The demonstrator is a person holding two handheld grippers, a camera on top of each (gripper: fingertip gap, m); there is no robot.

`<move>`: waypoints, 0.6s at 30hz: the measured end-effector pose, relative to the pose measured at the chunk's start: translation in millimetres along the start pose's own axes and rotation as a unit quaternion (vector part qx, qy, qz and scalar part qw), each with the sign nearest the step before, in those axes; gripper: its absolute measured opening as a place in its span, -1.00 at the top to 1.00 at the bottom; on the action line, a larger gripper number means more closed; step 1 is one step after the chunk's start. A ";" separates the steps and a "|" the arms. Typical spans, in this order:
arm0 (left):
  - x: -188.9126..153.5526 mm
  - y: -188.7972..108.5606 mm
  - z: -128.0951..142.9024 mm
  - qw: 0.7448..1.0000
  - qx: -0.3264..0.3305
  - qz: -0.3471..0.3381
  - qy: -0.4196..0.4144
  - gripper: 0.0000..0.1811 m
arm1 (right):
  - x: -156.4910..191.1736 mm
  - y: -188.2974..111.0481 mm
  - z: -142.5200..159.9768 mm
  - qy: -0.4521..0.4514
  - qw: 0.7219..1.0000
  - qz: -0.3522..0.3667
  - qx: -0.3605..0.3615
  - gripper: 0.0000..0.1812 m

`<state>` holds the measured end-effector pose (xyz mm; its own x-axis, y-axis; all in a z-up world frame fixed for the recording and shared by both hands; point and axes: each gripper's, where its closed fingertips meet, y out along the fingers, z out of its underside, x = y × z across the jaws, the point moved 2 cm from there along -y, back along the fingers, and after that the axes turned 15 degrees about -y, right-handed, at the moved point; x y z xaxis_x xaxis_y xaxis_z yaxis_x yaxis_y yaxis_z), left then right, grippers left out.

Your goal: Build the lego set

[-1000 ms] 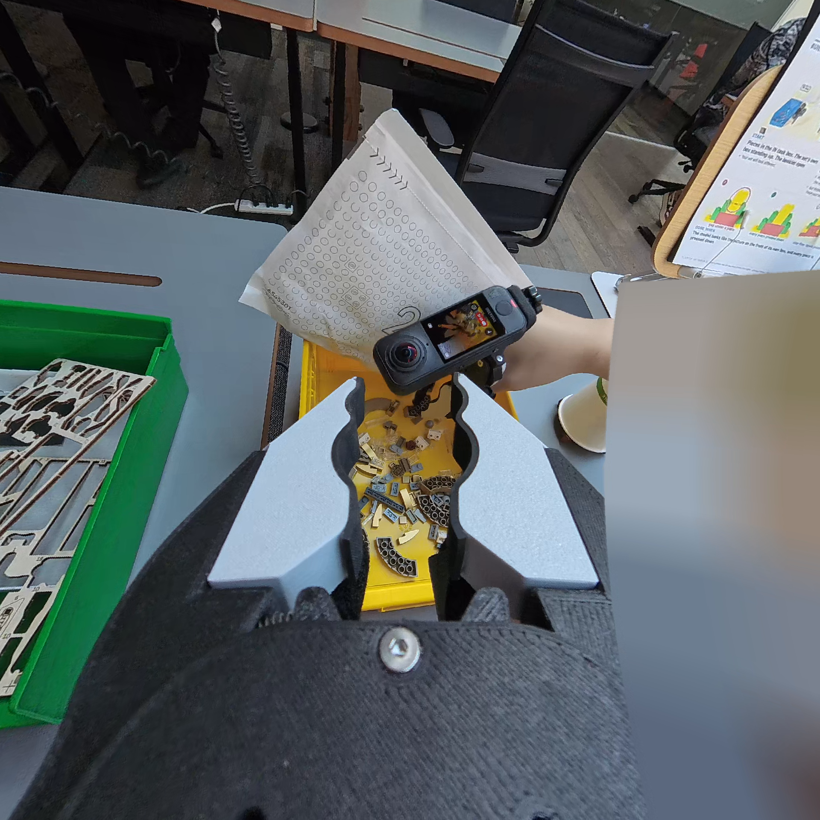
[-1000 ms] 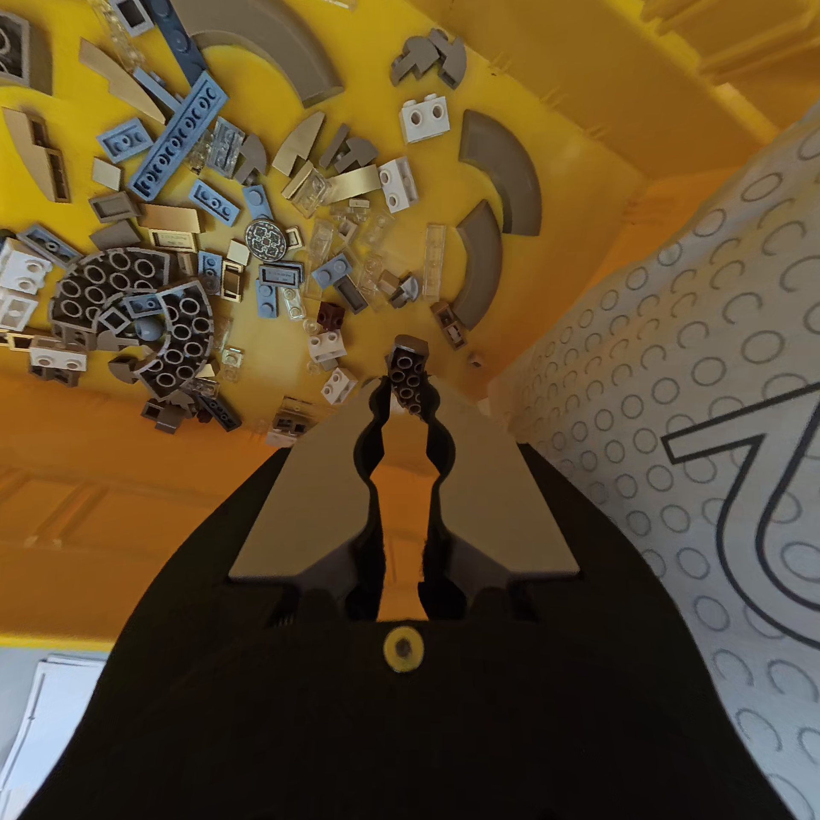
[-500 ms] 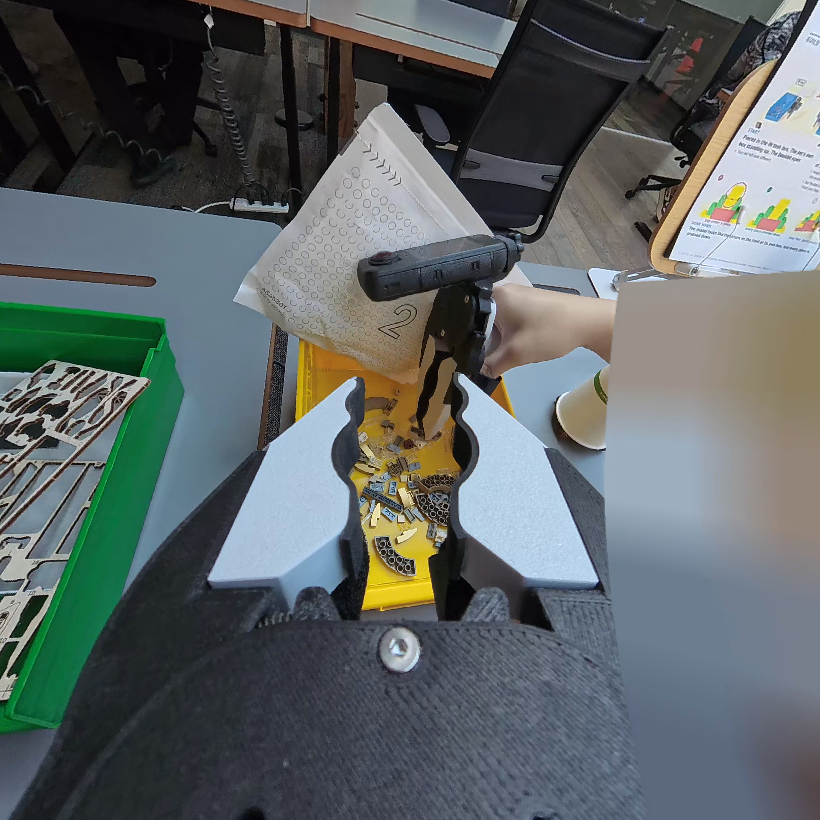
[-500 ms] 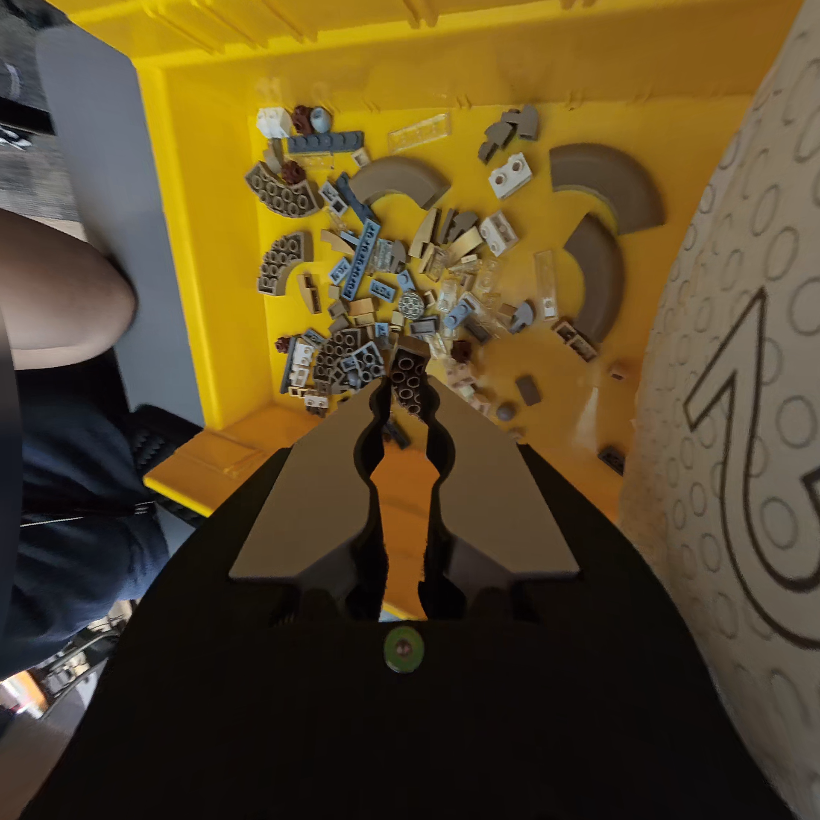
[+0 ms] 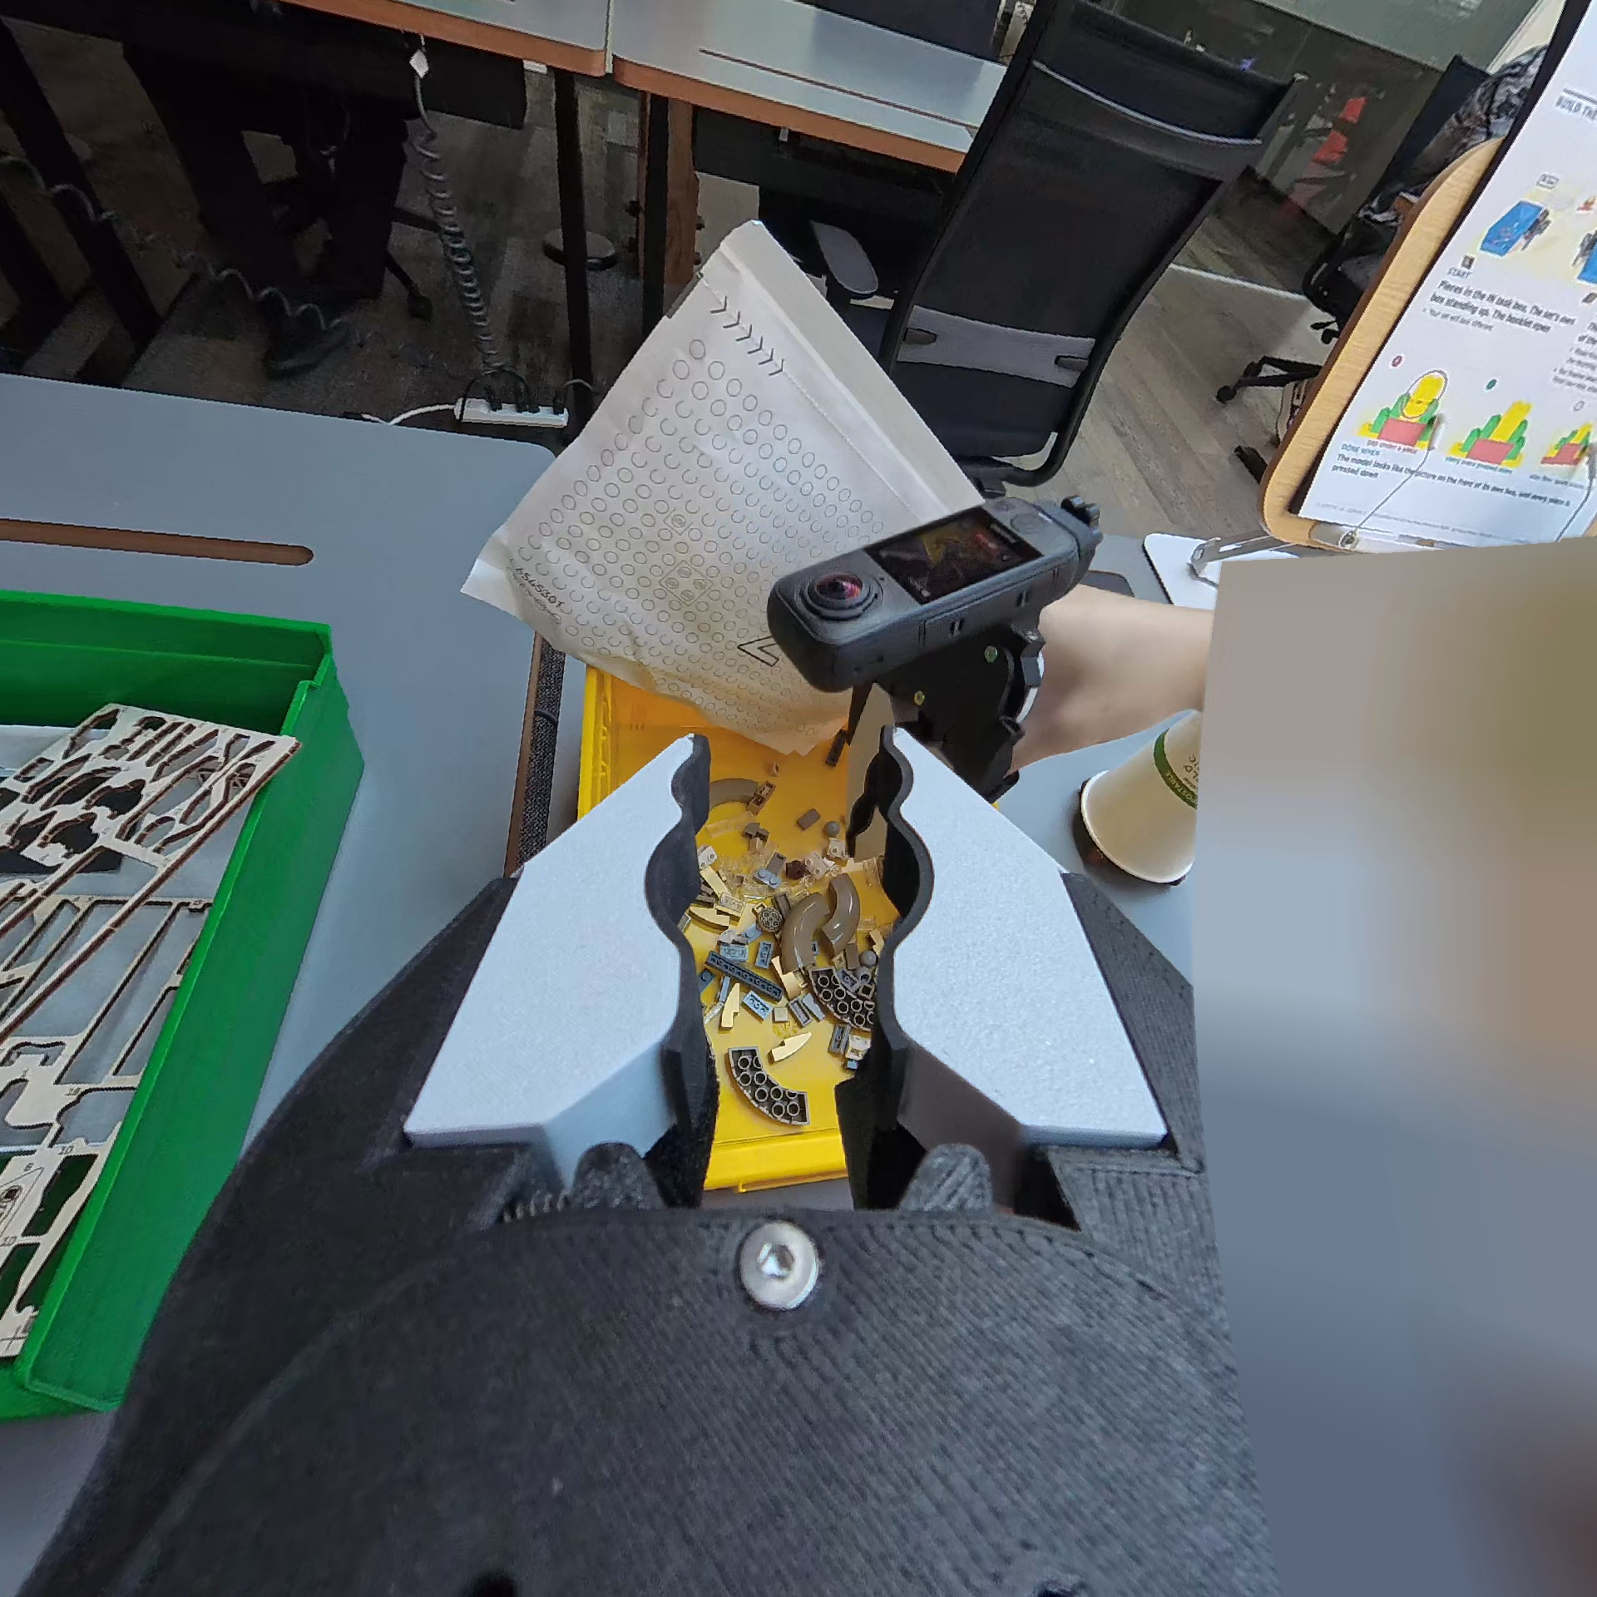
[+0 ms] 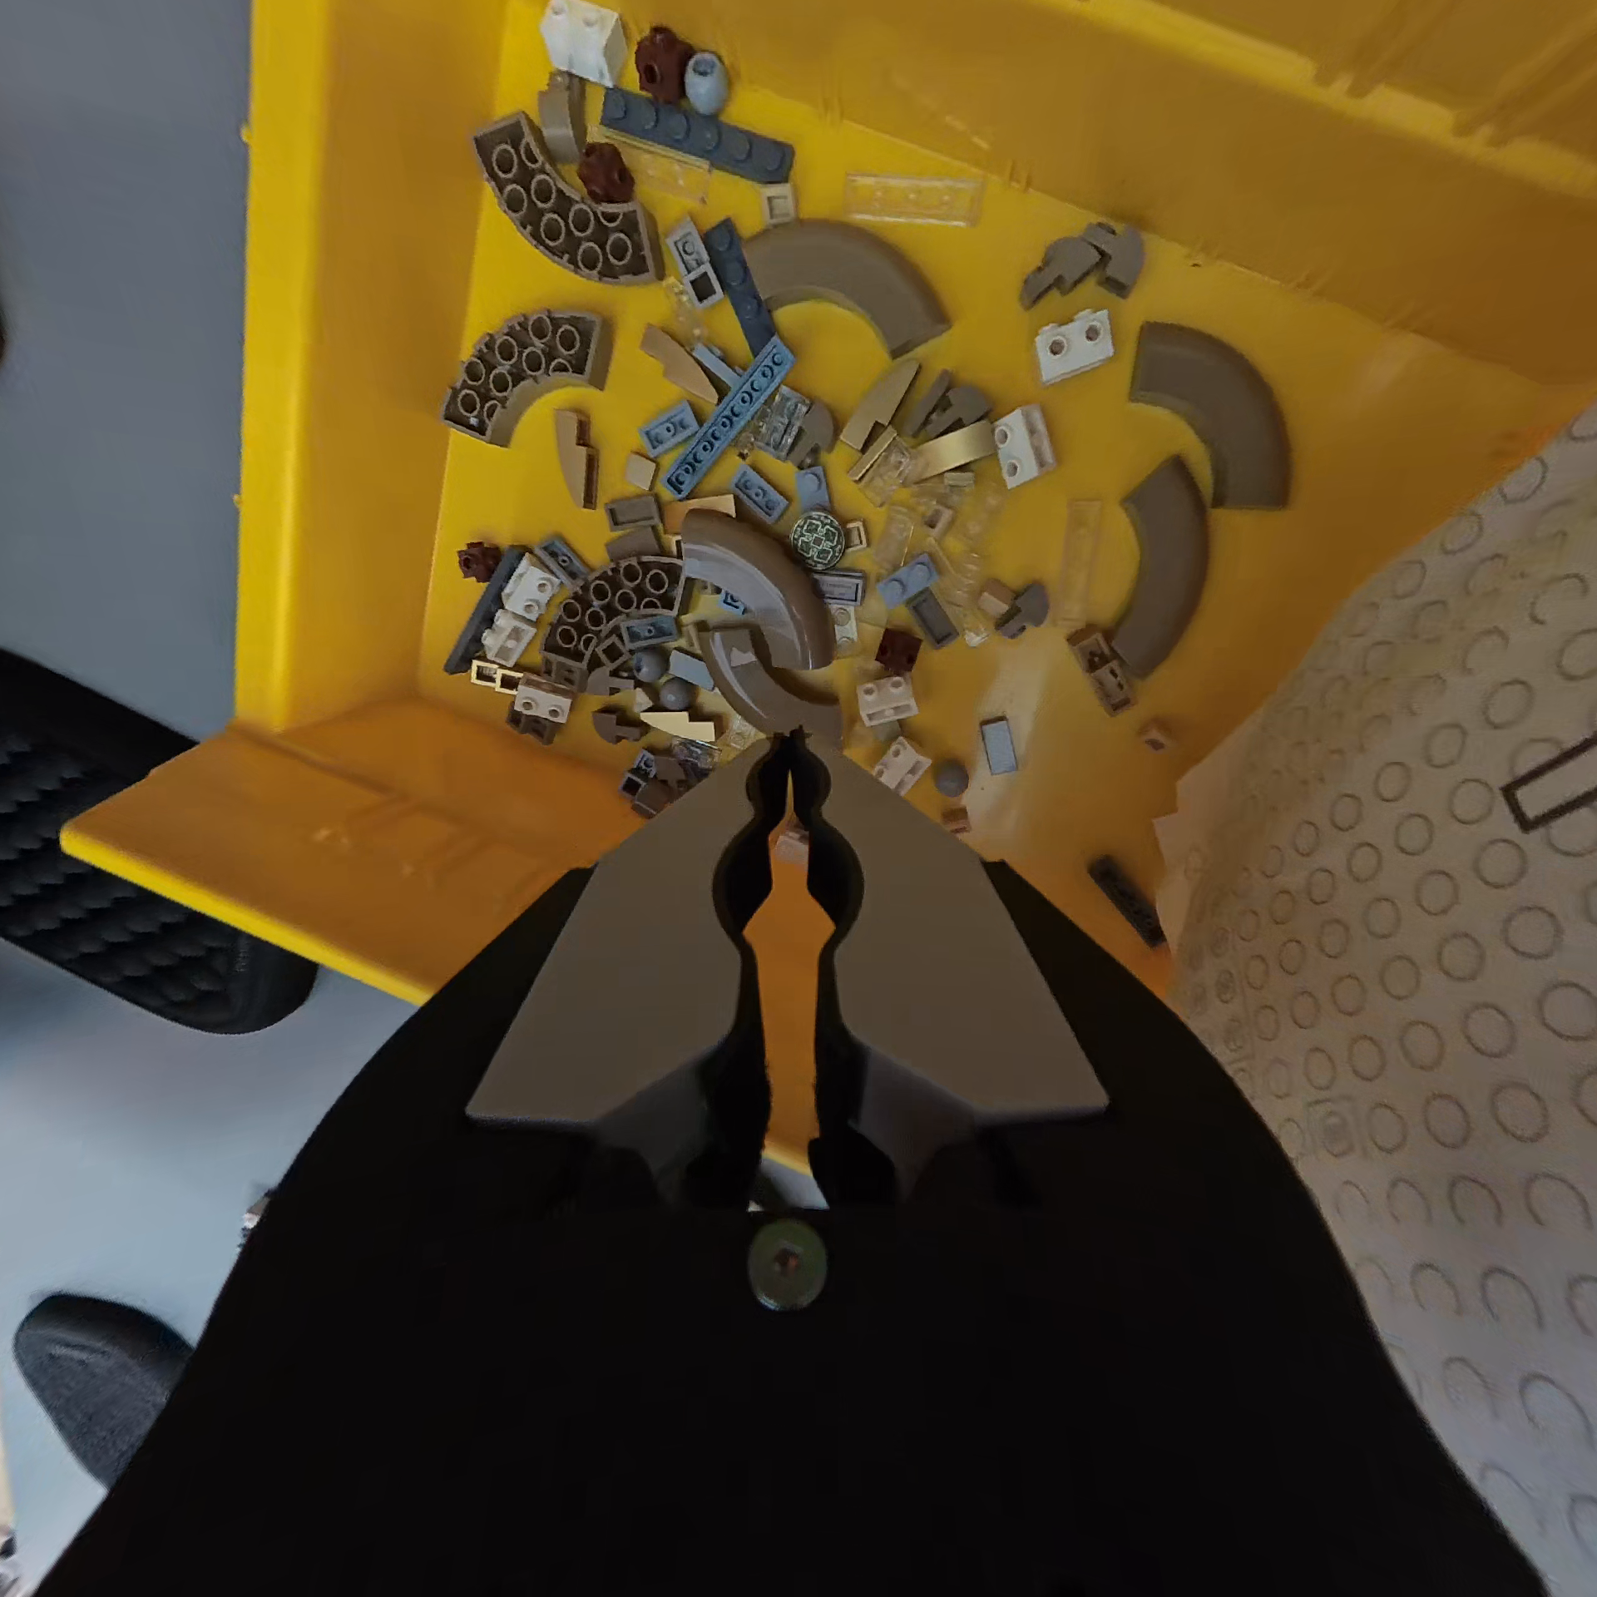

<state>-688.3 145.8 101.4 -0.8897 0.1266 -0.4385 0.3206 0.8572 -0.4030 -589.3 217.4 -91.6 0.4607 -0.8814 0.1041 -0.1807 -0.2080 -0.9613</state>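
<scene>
One yellow tray [image 6: 346, 432], one paper bag [image 5: 717, 536]

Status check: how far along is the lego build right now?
Early. Done: the paper bag rests on the far end of the yellow tray, with pieces loose on the tray floor. In hand: the right gripper appears to pinch a curved dark-tan piece over the pile; the left gripper hangs open and empty. Left: nearly everything, since no assembled model shows.

You are working in an office: a grey desk [image 5: 259, 484], rows of wood-edged desks [image 5: 778, 78] behind, black mesh swivel chairs [image 5: 1063, 259], and a power strip [image 5: 510, 413] on the carpeted floor [image 5: 285, 285].
</scene>
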 end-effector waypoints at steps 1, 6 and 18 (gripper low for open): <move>-0.3 -0.1 -0.1 1.000 -0.001 0.000 0.000 0.59 | 0.8 5.0 -4.3 -0.015 1.000 0.007 -0.008 1.00; -1.3 1.1 0.1 1.000 0.000 -0.002 0.002 0.59 | -0.9 24.0 -22.0 -0.071 0.997 0.039 -0.019 0.82; 0.6 -0.4 -1.3 1.000 -0.004 -0.005 -0.001 0.59 | -55.1 20.7 -14.4 -0.101 0.979 0.173 0.040 0.93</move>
<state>-689.4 146.2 102.3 -0.8924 0.1159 -0.4361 0.3081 0.8627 -0.4010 -631.0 255.6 -113.6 0.5486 -0.7892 -0.2761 -0.2909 0.1295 -0.9480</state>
